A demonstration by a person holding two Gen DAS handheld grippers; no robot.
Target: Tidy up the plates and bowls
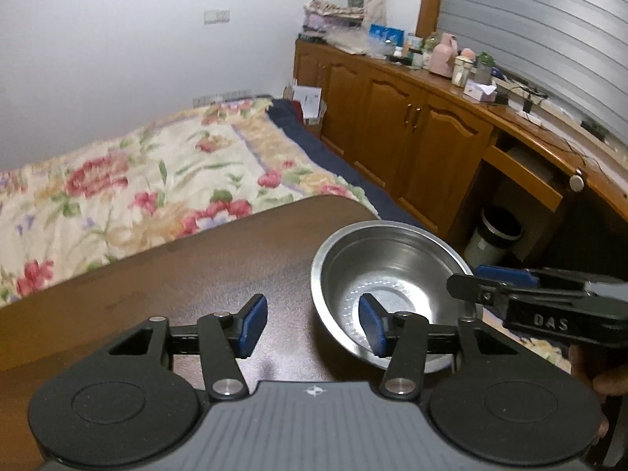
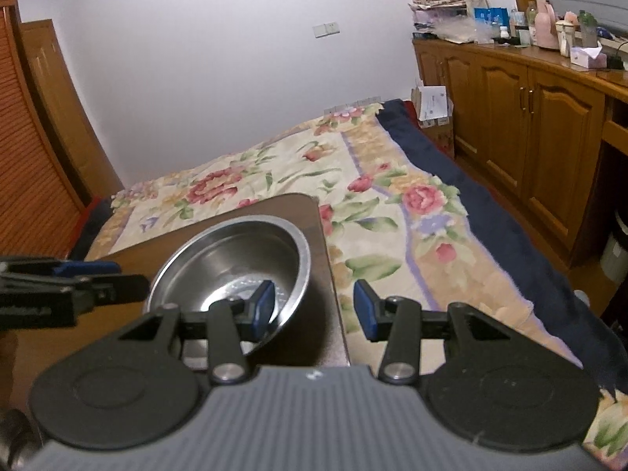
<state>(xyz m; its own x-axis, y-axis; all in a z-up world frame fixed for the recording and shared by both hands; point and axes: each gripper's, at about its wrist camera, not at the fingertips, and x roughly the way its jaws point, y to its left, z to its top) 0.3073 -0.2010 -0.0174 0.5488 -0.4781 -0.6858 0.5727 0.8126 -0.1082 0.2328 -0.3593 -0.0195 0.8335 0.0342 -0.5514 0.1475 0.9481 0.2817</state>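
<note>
A steel bowl stands upright on the brown table near its right corner. It also shows in the right wrist view. My left gripper is open, its right finger over the bowl's near left rim, its left finger over bare table. My right gripper is open, straddling the bowl's right rim: left finger inside the bowl, right finger outside past the table edge. Neither is closed on the bowl. The right gripper shows from the side in the left wrist view.
A bed with a floral quilt lies just beyond and right of the table. Wooden cabinets with clutter on top line the right wall. A bin stands under the desk. The table edge is next to the bowl.
</note>
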